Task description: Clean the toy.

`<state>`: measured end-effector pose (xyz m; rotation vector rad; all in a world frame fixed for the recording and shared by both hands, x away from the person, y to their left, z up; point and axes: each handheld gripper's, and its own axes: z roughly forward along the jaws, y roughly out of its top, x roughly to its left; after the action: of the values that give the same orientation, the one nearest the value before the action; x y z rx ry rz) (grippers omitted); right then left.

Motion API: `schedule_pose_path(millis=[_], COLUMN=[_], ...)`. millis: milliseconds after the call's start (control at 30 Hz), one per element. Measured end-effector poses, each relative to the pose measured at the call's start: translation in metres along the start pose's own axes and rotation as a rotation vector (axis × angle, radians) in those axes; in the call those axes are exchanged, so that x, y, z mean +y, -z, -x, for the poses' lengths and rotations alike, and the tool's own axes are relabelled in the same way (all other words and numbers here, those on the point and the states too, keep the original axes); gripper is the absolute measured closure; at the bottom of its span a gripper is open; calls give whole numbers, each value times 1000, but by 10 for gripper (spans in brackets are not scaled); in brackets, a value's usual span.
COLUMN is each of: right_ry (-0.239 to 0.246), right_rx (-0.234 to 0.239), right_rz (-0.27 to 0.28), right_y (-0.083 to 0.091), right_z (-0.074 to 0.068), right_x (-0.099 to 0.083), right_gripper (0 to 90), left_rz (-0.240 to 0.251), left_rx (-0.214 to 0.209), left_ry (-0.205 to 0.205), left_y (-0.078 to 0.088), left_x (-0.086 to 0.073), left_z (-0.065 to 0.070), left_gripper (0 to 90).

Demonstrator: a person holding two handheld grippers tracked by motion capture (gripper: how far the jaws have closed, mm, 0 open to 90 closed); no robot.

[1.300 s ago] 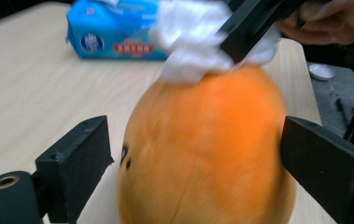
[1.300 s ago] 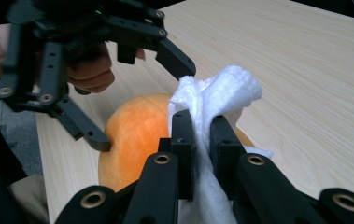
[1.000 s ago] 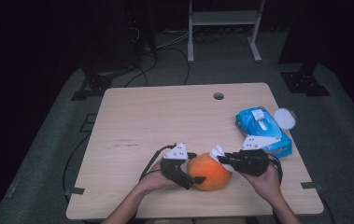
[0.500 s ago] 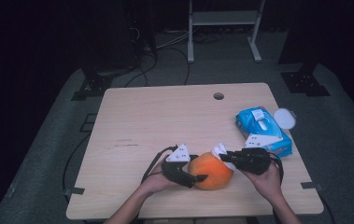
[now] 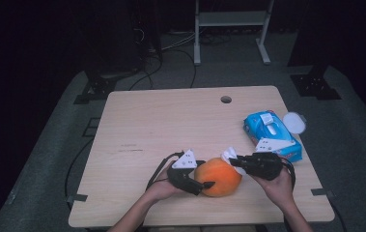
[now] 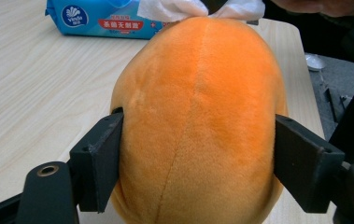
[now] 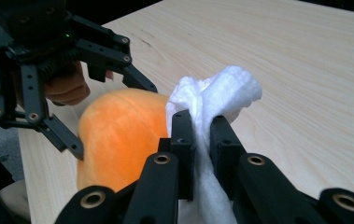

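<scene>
A plush orange toy (image 5: 219,176) lies near the table's front edge. My left gripper (image 5: 204,175) holds it from the left; in the left gripper view both black pads press into the toy's (image 6: 198,116) sides. Those jaws have just closed onto it and then eased open a little. From the right, my right gripper (image 5: 236,162) is shut on a crumpled white tissue (image 5: 228,154). It holds the tissue against the toy's upper right side. In the right gripper view the tissue (image 7: 216,93) bulges above the jaws (image 7: 201,126), beside the toy (image 7: 118,130) and the left gripper (image 7: 113,120).
A blue pack of wet wipes (image 5: 272,135) lies at the table's right edge, with a white round lid (image 5: 294,122) behind it. The wooden table (image 5: 171,125) has a cable hole (image 5: 226,99) near its far edge. Stand legs and cables are on the dark floor behind.
The left gripper's jaws have closed from wide open onto the orange toy. Both hands and the toy stay where they were.
</scene>
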<state>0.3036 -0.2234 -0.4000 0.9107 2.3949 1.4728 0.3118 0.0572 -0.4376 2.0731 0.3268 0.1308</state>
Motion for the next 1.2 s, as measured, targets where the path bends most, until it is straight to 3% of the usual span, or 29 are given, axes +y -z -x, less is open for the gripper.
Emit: schedule_pose_path(millis=[233, 333, 433, 600, 700, 867, 900, 967, 1033, 1067, 1167, 1200], right_ry=[65, 100, 78, 24, -30, -21, -17, -18, -20, -15, 2, 2], right_rx=[65, 56, 47, -8, -3, 6, 8, 9, 10, 7, -26, -26], right_rz=[8, -12, -6, -10, -16, -18, -18, -17, -19, -19, 12, 12], right_y=[-11, -17, -14, -3, 3, 3, 2, 2, 2, 2, 7, 7], right_z=[-28, -36, -29, -9, 5, 5, 4, 4, 4, 3, -2, -2], right_x=[14, 17, 15, 7, -3, -4, -4, -4, -4, -4, 1, 1], right_gripper=[816, 816, 816, 816, 816, 816, 816, 816, 815, 815, 816, 816], left_rz=[-8, -9, 8, 19, 38, 42, 25, 19, 18, 17, 66, 66], left_rx=[34, 43, 38, 11, -40, -55, -84, -93, -92, -81, -37, -37], left_ry=[-38, -41, -36, -14, 4, 54, 93, 98, 83, 72, 54, 54], left_y=[-4, -3, -3, -1, 0, -1, -6, -9, -11, -9, 1, 1], left_x=[5, 5, 4, 1, 0, -2, -5, -6, -6, -5, 2, 2], left_z=[10, 10, 8, 3, -1, -8, -12, -11, -8, -7, -5, -5], left_gripper=[239, 255, 262, 257, 167, 60, 49, 50, 146, 146, 297, 307])
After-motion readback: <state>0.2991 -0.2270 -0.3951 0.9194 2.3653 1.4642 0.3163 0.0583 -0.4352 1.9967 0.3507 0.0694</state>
